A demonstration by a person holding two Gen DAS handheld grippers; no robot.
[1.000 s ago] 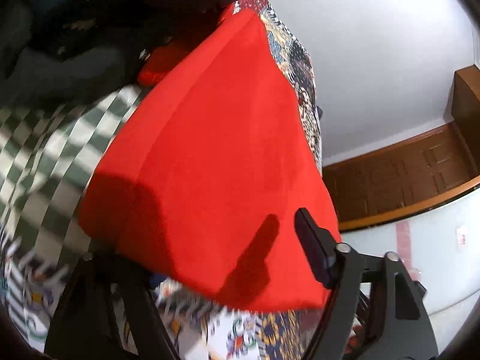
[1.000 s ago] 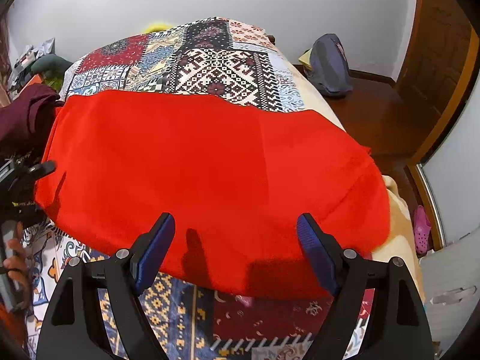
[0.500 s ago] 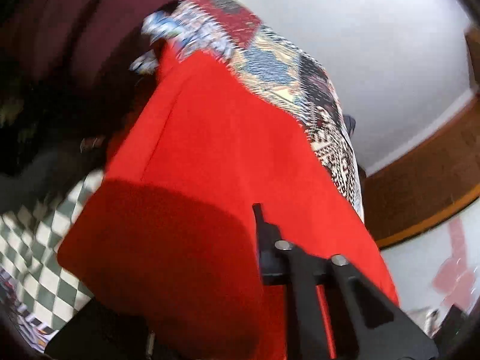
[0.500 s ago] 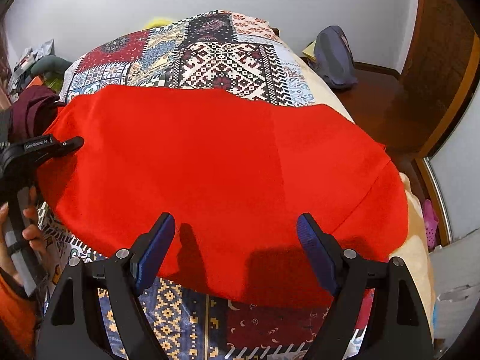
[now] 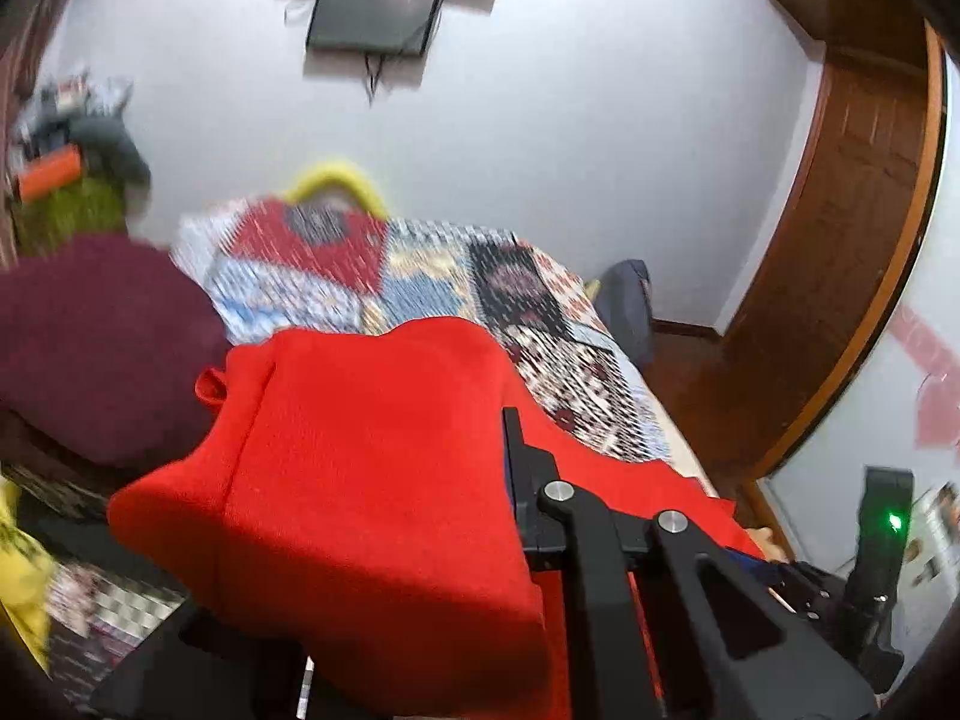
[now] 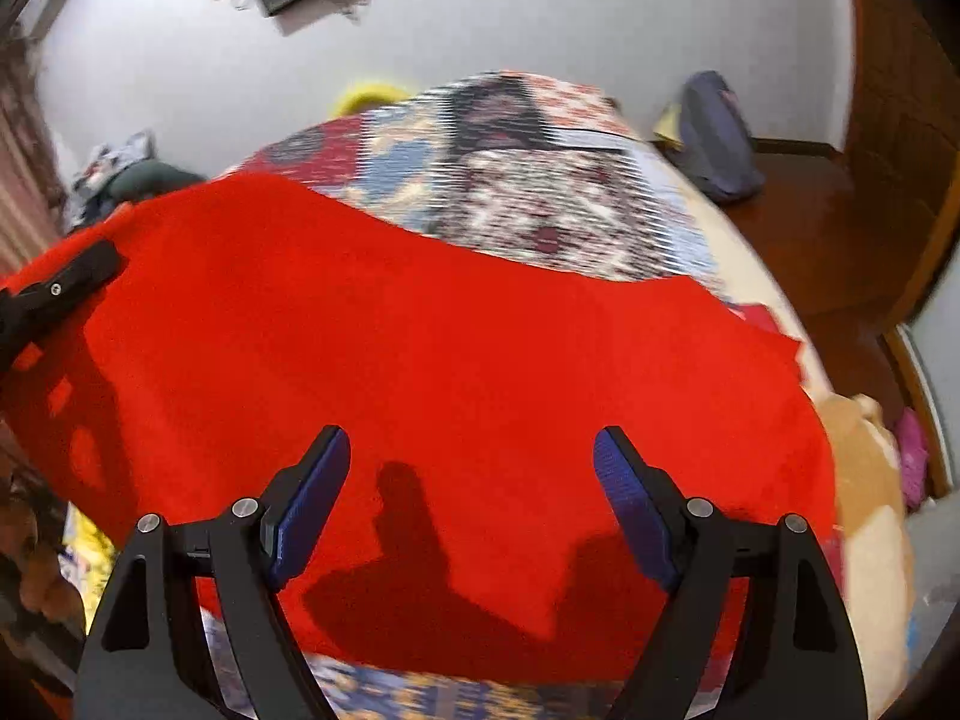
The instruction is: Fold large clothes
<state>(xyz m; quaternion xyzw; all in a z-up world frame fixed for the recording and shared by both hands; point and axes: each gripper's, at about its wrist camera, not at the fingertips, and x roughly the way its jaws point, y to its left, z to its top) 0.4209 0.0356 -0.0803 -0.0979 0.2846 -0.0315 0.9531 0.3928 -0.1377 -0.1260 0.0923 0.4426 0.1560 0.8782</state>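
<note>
A large red garment (image 6: 456, 372) lies spread across a bed covered with a patchwork quilt (image 6: 540, 192) of patterned squares. The red fabric stretches across most of the near part of the bed, with the quilt showing beyond its far edge and a strip of it along the near edge.

In the right wrist view, the right gripper (image 6: 471, 498) hovers above the near part of the red garment with its two blue-padded fingers (image 6: 309, 504) wide apart, nothing between them; their shadows fall on the cloth. At the left edge of that view, the left gripper (image 6: 66, 282) sits at the garment's left side.

In the left wrist view, a fold of the red garment (image 5: 372, 468) is raised and drapes over the left gripper (image 5: 516, 480), hiding one finger. The visible black finger (image 5: 522, 474) presses against the cloth, so the gripper appears clamped on the garment's edge. The picture is blurred.

A dark maroon cloth (image 5: 102, 348) lies to the left of the red garment. A dark screen (image 5: 372, 12) hangs on the white wall beyond the bed, a blue-grey bag (image 6: 717, 138) sits on the floor by the bed's far right corner, and a brown wooden door (image 5: 852, 252) stands at the right
</note>
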